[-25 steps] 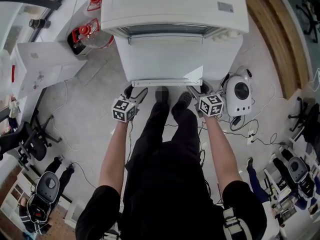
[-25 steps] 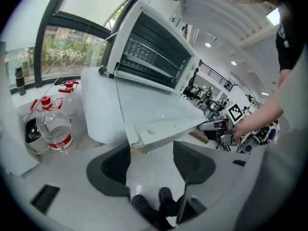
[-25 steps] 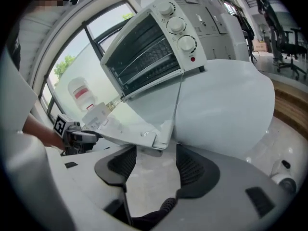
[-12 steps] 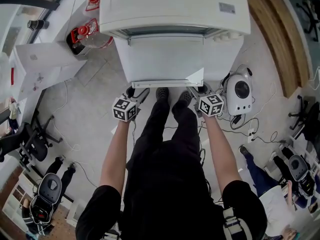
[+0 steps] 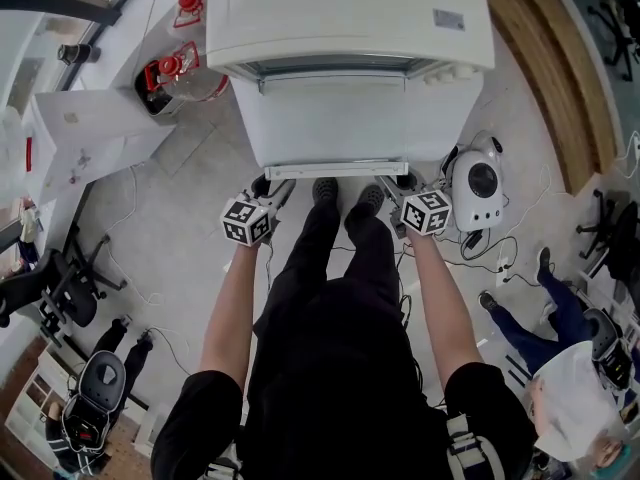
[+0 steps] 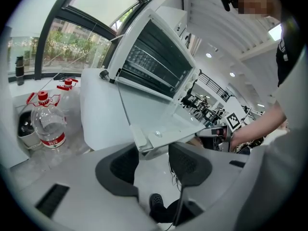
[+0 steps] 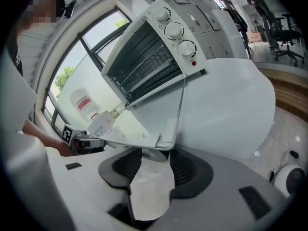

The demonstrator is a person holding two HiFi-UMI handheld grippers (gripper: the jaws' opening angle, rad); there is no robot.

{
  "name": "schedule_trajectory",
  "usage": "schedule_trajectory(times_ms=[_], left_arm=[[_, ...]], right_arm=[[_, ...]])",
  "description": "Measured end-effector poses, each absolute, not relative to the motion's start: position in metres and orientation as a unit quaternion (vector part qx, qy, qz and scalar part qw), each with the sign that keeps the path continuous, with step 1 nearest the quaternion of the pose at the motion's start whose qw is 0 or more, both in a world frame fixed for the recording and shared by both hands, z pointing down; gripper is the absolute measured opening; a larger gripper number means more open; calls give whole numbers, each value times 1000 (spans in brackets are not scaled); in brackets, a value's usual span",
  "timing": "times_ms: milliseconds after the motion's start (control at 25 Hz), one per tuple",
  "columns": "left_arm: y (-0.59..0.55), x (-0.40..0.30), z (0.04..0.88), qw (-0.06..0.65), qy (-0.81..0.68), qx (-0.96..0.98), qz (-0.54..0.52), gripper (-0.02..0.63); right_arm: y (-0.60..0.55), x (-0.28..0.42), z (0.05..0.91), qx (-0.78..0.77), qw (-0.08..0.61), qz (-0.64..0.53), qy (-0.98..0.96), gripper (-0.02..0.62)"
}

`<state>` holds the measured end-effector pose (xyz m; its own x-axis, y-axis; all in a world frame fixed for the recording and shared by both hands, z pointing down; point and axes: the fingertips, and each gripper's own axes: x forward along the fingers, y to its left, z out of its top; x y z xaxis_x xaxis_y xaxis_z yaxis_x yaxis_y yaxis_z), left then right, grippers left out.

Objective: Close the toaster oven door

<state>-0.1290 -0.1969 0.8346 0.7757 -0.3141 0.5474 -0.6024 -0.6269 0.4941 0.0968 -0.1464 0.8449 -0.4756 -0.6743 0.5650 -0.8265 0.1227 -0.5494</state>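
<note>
Toaster oven door (image 5: 335, 118) down, corners clamped in just-closing left gripper (image 6: 154, 152) and right gripper (image 7: 156, 156) fingers (image 7: 188, 167); bottle (image 6: 45, 124) nearby

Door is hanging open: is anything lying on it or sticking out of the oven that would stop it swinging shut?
Nothing visible does. The door carries nothing on its inner glass, and the rack sits inside the toaster oven.

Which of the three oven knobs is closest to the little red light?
The lowest knob, right beside the red light; the other two sit farther up.
</note>
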Motion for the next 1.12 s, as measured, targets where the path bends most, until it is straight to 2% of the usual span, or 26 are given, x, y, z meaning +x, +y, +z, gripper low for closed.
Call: schedule_trajectory(times_ms=[520,720,1120], left_arm=[[-200,-127,796,331,-244,894,180,193],[-206,-126,784,333,-253,892,171,144],[-207,-129,766,353,-259,887,147,144]], right_arm=[[-146,98,807,505,31,446,-738,188],[-146,99,792,500,16,449,-740,184],[-148,100,771,507,-21,464,-726,170]])
